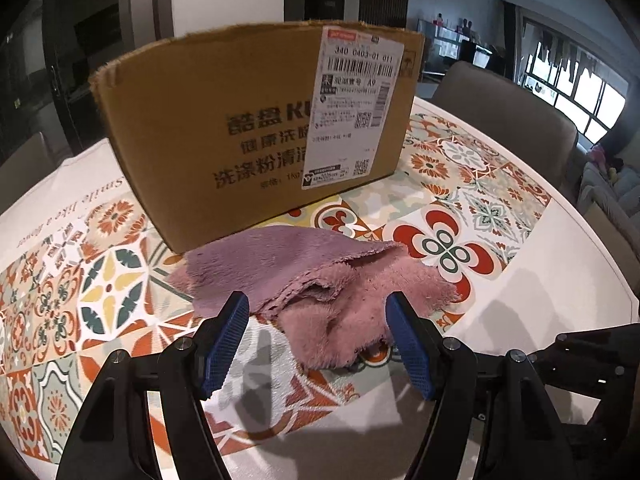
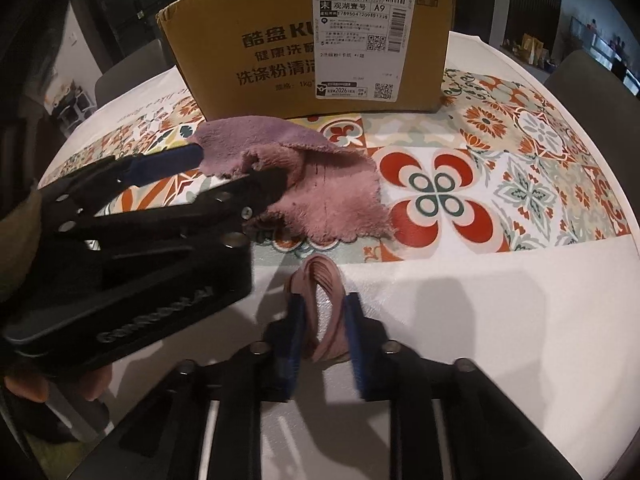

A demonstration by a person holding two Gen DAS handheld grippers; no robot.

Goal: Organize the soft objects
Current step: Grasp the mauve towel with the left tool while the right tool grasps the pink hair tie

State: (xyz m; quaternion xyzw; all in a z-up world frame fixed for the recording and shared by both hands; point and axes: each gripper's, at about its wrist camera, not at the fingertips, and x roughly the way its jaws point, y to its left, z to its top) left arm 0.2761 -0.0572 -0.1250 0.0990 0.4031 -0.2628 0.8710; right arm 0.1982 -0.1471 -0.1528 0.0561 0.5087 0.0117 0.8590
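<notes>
Left claw (image 1: pixel 318 312) spread wide, straddling near edge of cloth (image 1: pixel 316 276) lying crumpled in front of box (image 1: pixel 256 120); right claw (image 2: pixel 324 312) clamps folded pink item (image 2: pixel 320 284), nearer than cloth.

Purple cloth (image 1: pixel 304 276): plush fleece, fuzzy nap, ragged frayed edge, matt. Pink item (image 2: pixel 326 308) pinched in right gripper (image 2: pixel 324 312): soft, ribbed folds, matt. Fingers (image 1: pixel 224 344) on left gripper (image 1: pixel 316 312): blue, fine knurled grid texture, rubbery-looking, matt; black frames smooth, semi-matt plastic look, with small shiny metal screws. Box (image 1: pixel 256 128): brown corrugated cardboard, matt, rough torn top edge; white paper shipping label (image 1: pixel 352 108), slight sheen. Bench (image 2: pixel 500 300): smooth white top, low gloss. Patterned mat (image 1: pixel 472 200): printed tile design, flat, smooth, satin finish.
</notes>
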